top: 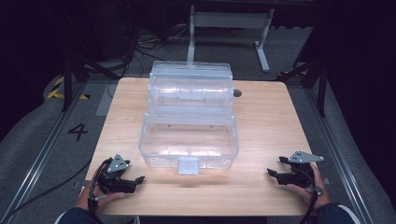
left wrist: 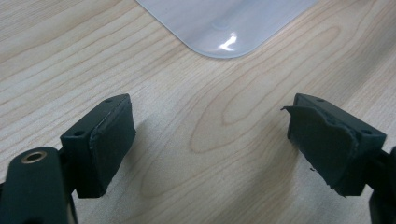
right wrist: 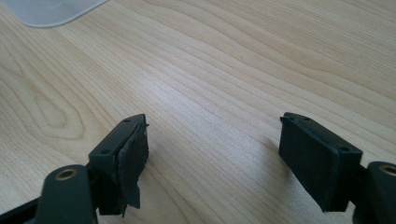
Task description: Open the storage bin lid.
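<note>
A square wooden table [top: 271, 121] stands on a grey floor [top: 42, 135] marked with the numeral 4 [top: 78, 131]. Beyond the far edge stands a white desk frame [top: 231, 28], with black stands [top: 70, 74] to either side and loose cables [top: 140, 44] on the floor.

At the table's centre sits a clear plastic box [top: 189, 140], its lid [top: 191, 81] swung up and back, standing open behind the tray. A latch tab [top: 188, 165] hangs at the middle of the near wall. The tray interior appears empty, though the clear walls make this hard to confirm. A small dark spot [top: 237, 93] lies on the table just right of the lid; it is too small to identify.

The left gripper [top: 135, 182] rests at the near left corner of the table, held in the person's left hand [top: 100, 198], well apart from the box. In the left gripper view its jaws stand wide apart over bare wood, nothing between them; a rounded corner of the box [left wrist: 224, 28] shows ahead. The pad [left wrist: 322, 144] on one jaw is frayed at its edge.

The right gripper [top: 273, 175] rests at the near right, in the right hand [top: 308, 189], also clear of the box. Its own view shows the jaws spread wide and empty, with a torn pad [right wrist: 133, 163] on one jaw.
</note>
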Motion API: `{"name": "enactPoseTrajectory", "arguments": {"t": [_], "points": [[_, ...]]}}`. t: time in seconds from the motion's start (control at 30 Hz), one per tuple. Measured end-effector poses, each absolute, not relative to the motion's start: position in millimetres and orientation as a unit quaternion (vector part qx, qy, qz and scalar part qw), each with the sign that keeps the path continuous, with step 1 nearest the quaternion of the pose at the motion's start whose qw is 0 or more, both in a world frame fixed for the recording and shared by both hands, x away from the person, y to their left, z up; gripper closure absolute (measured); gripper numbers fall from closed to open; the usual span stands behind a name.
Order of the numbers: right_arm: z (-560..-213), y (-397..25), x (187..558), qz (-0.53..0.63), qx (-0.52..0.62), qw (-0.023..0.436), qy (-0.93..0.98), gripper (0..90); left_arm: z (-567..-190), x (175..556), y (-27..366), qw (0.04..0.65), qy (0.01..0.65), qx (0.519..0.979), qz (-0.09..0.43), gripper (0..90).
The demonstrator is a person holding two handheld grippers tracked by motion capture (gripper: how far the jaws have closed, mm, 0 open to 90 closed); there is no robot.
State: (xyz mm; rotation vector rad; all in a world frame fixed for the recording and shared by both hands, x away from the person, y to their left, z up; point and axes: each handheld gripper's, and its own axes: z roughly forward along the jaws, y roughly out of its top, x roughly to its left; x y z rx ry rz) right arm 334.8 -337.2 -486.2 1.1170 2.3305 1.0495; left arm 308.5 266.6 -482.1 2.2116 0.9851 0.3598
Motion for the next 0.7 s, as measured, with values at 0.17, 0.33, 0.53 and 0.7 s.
{"name": "enactPoseTrajectory", "arguments": {"t": [0.17,0.33,0.53,0.7], "points": [[-486.3,-337.0,334.6,0.370,0.396,0.176,0.822,23.6,-481.2,309.9,266.5,0.334,0.373,0.853,0.149,14.6],[-486.2,-336.5,335.0,0.369,0.397,0.175,0.822,23.1,-481.2,309.8,266.2,0.334,0.374,0.852,0.150,14.6],[-486.3,-336.5,335.1,0.369,0.396,0.175,0.822,23.1,-481.3,309.7,265.8,0.334,0.376,0.852,0.148,14.6],[-486.3,-336.6,335.1,0.369,0.396,0.175,0.822,23.1,-481.4,309.6,265.6,0.335,0.377,0.851,0.147,14.6]]}}
